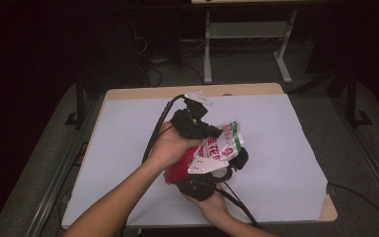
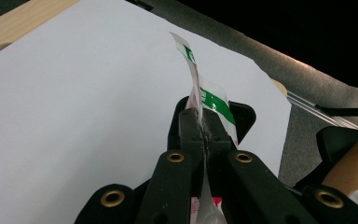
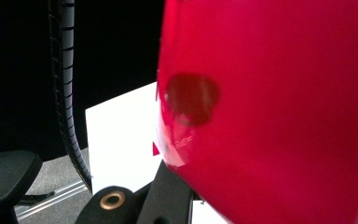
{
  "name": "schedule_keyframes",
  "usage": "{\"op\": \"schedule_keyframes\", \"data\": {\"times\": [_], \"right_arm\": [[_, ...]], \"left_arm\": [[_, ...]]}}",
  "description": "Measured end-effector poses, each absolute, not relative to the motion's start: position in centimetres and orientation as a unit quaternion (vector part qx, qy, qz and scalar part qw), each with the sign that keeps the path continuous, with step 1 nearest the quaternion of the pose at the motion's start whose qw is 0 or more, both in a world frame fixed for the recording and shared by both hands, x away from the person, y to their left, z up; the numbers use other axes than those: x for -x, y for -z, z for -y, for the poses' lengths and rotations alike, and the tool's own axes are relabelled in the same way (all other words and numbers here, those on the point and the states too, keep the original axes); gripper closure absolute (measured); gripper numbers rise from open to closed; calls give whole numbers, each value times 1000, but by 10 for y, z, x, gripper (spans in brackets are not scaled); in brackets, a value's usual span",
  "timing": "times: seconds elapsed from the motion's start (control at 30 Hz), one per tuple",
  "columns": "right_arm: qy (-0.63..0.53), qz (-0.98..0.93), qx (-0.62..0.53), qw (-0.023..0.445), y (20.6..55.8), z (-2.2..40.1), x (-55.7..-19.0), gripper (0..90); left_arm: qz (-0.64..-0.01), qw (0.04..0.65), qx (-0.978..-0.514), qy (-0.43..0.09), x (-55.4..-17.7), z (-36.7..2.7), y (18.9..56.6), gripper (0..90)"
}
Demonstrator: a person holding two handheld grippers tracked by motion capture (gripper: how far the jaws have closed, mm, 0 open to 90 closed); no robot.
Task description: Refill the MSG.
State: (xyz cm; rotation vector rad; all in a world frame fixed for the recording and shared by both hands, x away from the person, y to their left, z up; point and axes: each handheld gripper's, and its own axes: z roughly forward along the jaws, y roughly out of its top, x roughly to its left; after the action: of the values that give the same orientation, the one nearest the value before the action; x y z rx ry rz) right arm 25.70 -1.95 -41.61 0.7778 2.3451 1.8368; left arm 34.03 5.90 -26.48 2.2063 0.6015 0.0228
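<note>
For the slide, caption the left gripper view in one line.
Left gripper pinches the red, white and green snack bag by its edge above the white sheet.

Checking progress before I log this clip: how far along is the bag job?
Done: the bag is off the sheet, both grippers shut on it. In hand: left gripper pinches the top edge; right gripper holds the red part. Left: no tear visible yet; bag looks unopened.
</note>
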Motion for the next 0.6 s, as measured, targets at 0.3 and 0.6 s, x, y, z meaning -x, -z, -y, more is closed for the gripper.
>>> {"op": "schedule_keyframes", "data": {"times": [0.3,0.6], "right_arm": [[-598,-761,-252,30,416,19,-257,900],[-605,-756,-247,26,415,20,-257,900]], "left_arm": [[-241,415,-877,-10,-340,-59,265,898],[-243,414,-877,-10,-340,-58,265,898]]}}
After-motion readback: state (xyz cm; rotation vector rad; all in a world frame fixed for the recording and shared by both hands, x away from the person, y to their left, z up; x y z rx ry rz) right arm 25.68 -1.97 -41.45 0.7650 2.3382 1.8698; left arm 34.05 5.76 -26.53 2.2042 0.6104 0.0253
